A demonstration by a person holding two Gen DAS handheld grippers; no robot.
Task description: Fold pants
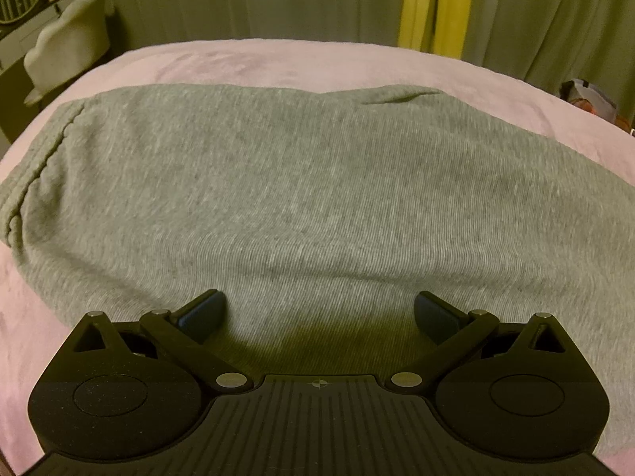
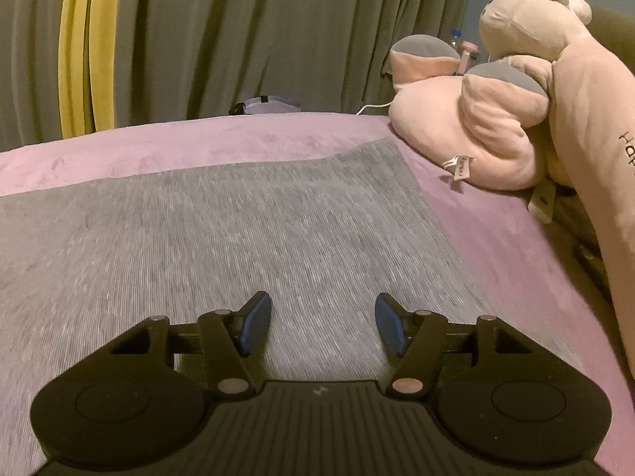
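Grey pants [image 1: 301, 182] spread flat on the pink bed [image 1: 246, 63], directly under and ahead of both tools. Left hand-held gripper [image 1: 319, 313] spread wide, gripping nothing, waistband off to its left. Right hand-held gripper [image 2: 323, 323] also spread, empty, hem edge just off to its right. Long axis running crosswise, left to right. Probably a lengthwise fold next; each tool near its own end.

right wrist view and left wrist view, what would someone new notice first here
The grey pants lie spread wide over the pink bedcover, filling most of both views. In the right wrist view a big pink plush toy sits at the bed's right side, beside the pants' far corner. Each black claw, left and right, is open just above the fabric, gripping nothing.
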